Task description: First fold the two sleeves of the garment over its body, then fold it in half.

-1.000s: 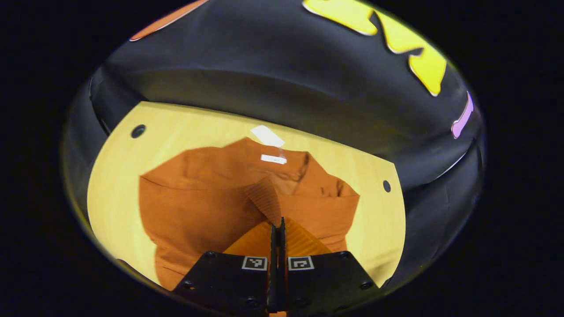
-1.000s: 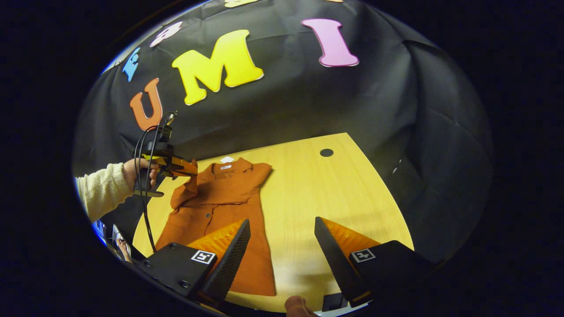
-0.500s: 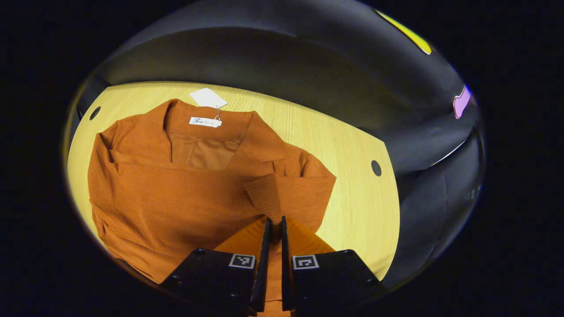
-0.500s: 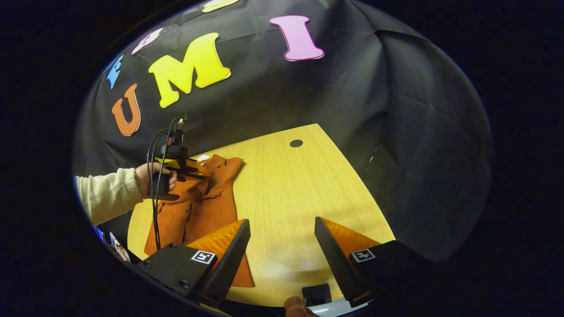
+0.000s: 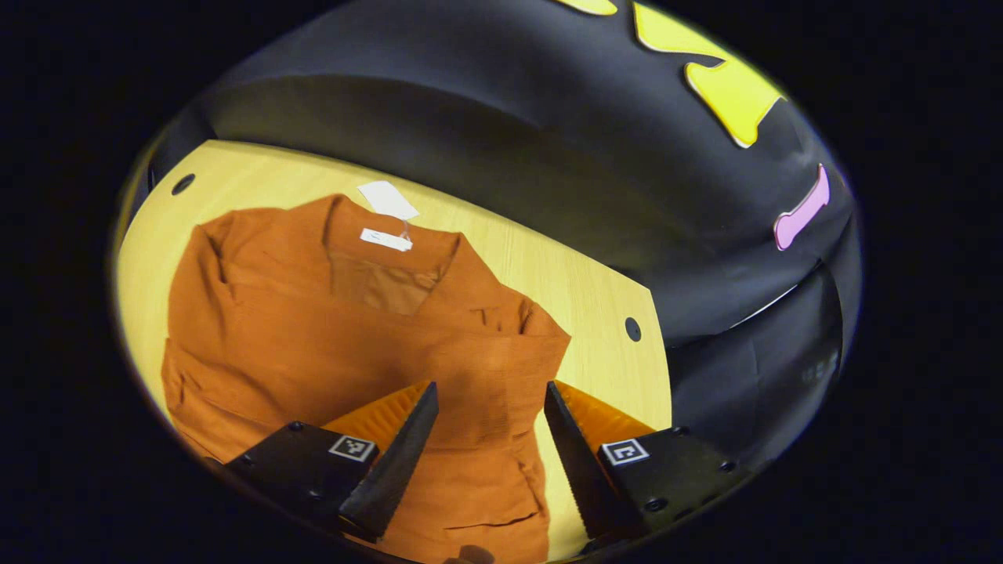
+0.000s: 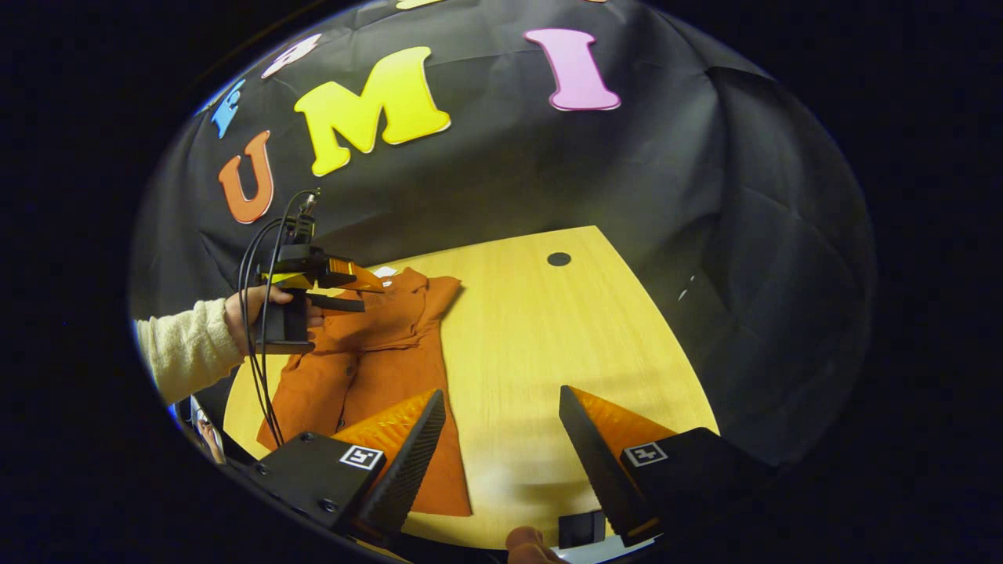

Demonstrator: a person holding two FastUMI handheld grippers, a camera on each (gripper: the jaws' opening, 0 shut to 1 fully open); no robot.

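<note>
fingers (image 5: 407,446) of both grippers stand wide apart, empty; garment (image 5: 337,345), judged soft and limp, best pinched at a hem corner.

Rust-orange garment (image 5: 337,345) lies flat, both sleeves folded across its body.

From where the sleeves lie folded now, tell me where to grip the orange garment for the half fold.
Grip the orange garment at its bottom hem, the near edge on the wooden table, coming in low from the near side. Both sleeves look folded over the body, so the hem lies as a free flat edge to carry toward the collar.
</note>
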